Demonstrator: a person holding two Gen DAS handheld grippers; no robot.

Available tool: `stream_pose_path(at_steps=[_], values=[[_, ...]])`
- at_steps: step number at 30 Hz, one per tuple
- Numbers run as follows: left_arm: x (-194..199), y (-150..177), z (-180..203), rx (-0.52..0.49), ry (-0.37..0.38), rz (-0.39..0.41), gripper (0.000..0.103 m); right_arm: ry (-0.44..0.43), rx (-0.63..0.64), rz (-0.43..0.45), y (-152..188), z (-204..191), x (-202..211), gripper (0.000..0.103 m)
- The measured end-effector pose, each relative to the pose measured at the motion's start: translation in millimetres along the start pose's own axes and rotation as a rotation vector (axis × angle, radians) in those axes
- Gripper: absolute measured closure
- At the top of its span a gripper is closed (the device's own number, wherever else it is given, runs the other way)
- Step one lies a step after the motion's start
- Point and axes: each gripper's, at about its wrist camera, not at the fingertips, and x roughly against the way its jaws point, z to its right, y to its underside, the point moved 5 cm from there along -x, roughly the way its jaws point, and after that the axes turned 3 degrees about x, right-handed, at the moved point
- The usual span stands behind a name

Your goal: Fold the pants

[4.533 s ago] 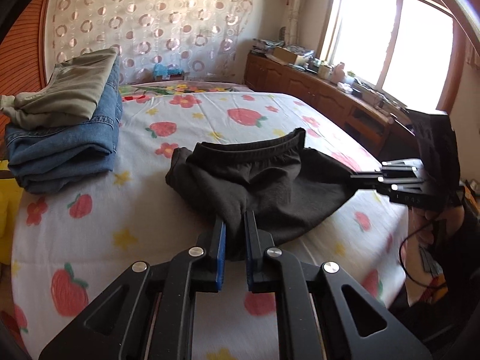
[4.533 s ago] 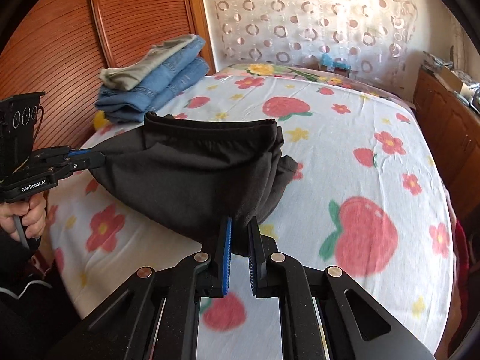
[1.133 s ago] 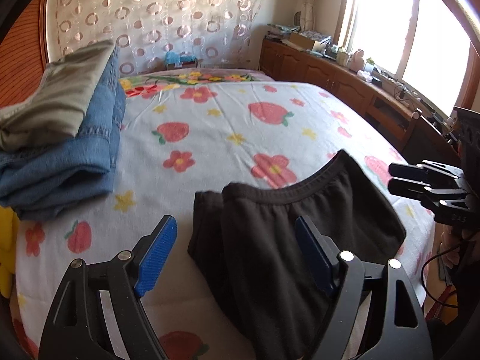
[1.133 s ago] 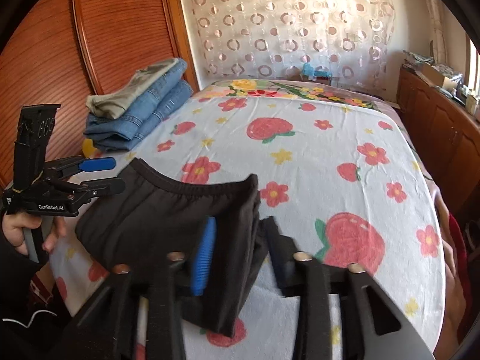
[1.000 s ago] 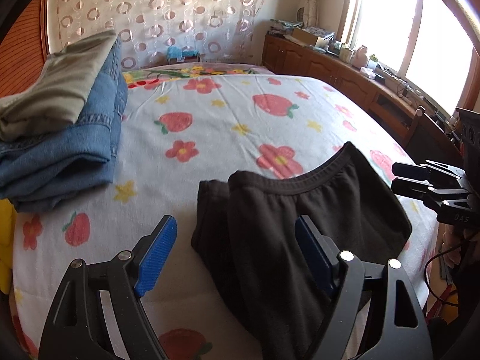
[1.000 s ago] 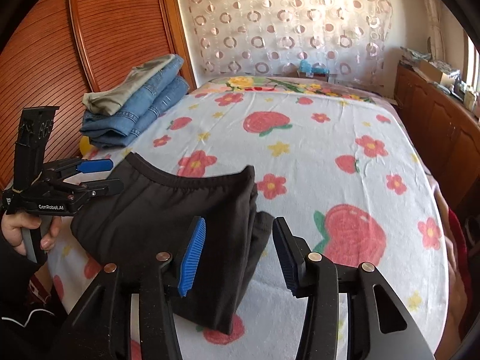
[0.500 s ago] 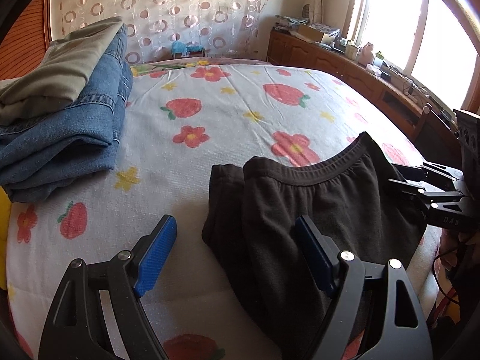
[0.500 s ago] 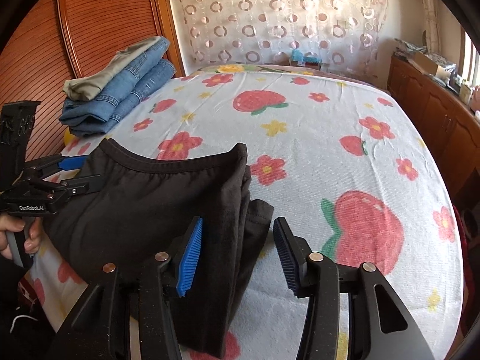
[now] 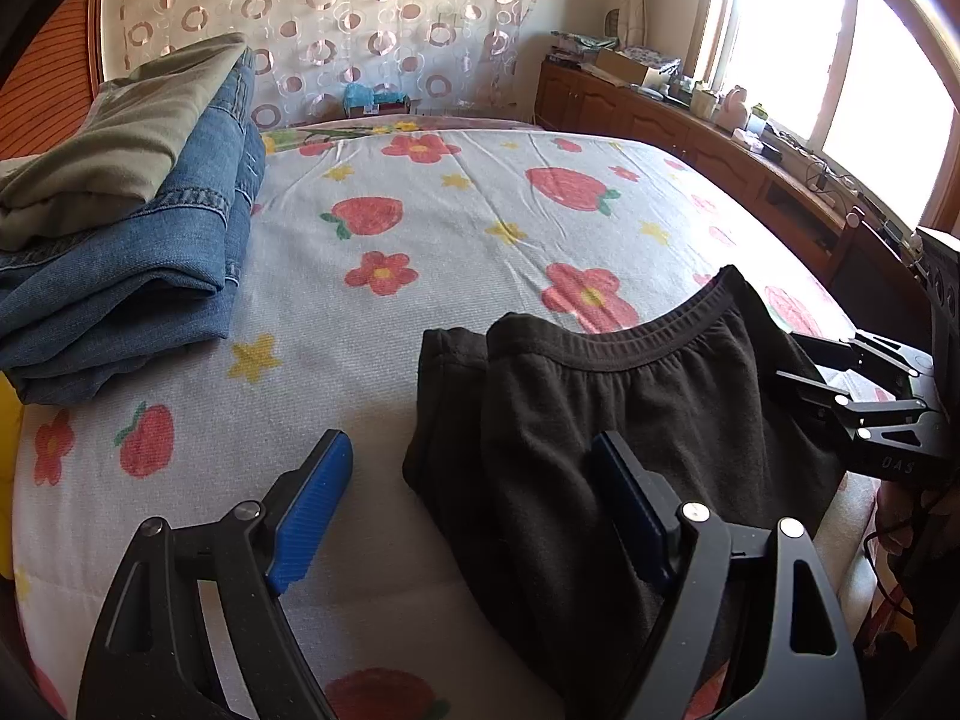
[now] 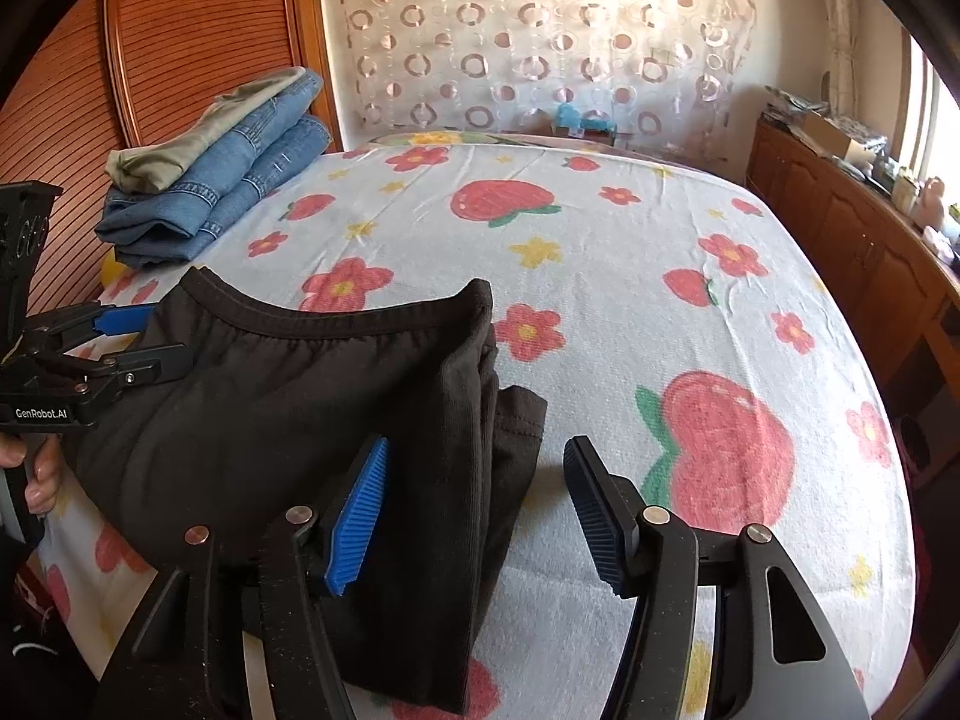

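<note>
Floral bed (image 9: 420, 276), folded black pants (image 9: 630, 408)

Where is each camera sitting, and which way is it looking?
Left wrist view: sits on the left gripper, looking along its open fingers across the bed at the black pants; the right gripper shows at the right edge.
Right wrist view: sits on the right gripper, also open, looking over the same pants; the left gripper and the person's hand show at the left edge.
Both views share the pants, the strawberry bedspread and the folded jeans pile.
</note>
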Motion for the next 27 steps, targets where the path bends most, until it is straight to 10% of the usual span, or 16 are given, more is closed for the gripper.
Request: stream_pose_path(at_steps=[27], values=[[-4.4,-13.0,-5.5,0.054,0.089,-0.019,0.069,-0.045,-0.002,-0.015,-3.9,4.0,4.7,0.05]])
